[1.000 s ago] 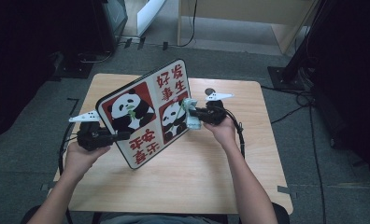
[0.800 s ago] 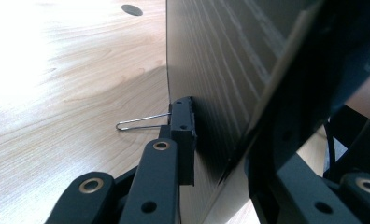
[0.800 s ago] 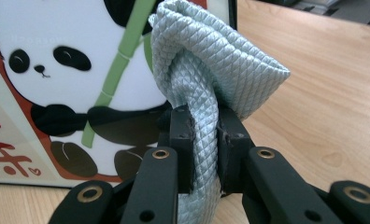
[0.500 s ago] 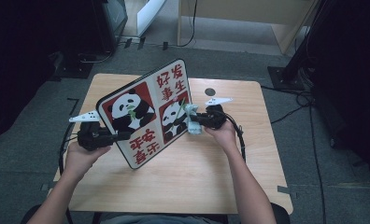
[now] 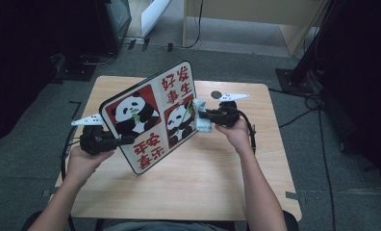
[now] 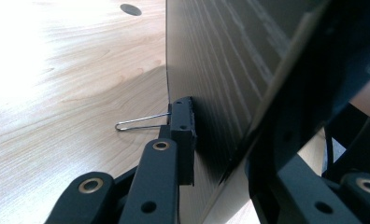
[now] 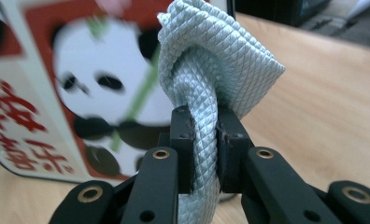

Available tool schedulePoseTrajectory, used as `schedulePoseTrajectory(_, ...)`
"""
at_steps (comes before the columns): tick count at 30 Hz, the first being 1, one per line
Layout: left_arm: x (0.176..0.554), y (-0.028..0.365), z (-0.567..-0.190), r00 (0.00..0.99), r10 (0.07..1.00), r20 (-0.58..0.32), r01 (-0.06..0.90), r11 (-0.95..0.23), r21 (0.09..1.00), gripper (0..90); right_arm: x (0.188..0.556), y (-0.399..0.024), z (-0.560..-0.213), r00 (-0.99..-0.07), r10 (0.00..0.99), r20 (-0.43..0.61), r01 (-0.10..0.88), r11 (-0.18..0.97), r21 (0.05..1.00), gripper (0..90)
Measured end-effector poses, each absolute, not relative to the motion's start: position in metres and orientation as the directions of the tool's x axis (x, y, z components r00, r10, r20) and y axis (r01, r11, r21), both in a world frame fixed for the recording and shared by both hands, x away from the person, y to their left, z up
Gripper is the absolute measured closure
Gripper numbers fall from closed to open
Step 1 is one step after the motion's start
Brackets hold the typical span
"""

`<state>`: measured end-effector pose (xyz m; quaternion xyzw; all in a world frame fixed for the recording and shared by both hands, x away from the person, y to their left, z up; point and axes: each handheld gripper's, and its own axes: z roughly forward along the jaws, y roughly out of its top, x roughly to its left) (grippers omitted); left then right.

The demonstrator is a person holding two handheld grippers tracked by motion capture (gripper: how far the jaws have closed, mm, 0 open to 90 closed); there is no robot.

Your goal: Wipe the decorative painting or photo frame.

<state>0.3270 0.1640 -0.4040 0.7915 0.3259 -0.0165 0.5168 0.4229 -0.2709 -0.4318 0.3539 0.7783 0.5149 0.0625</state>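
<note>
A board [image 5: 150, 115] printed with pandas and red characters is held tilted above the wooden table [image 5: 203, 187]. My left gripper [image 5: 127, 140] is shut on its lower left edge. In the left gripper view the jaws [image 6: 211, 140] clamp the edge, one pad [image 6: 182, 122] against the brown wood-grain back of the board [image 6: 220, 60]. My right gripper [image 5: 206, 114] is shut on a bunched pale blue cloth [image 5: 202, 126] that rests against the lower right panda panel. In the right gripper view the cloth [image 7: 211, 60] is squeezed between the jaws [image 7: 204, 140], with the board [image 7: 80, 93] blurred just behind.
A thin wire loop [image 6: 141, 123] sticks out from the board's edge beside my left jaw. A dark round hole [image 5: 216, 94] lies in the table's far side. Cables trail off the table's right edge [image 5: 294, 120]; dark floor and furniture surround it.
The right gripper has slid the cloth a little down and then back up and right across the panda panel. The left gripper and the board have held still.
</note>
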Motion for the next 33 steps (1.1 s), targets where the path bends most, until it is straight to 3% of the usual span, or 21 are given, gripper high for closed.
schedulePoseTrajectory(17,0.326,0.162,-0.404,0.788,0.498,-0.361,0.531,-0.255,0.808,77.4,0.411,-0.225,-0.341,-0.833,0.522,0.183,0.330,0.202,0.922,79.7)
schedulePoseTrajectory(33,0.328,0.162,-0.404,0.795,0.488,-0.359,0.526,-0.262,0.809,77.4,0.424,-0.201,-0.324,-0.844,0.500,0.195,0.319,0.175,0.931,79.6)
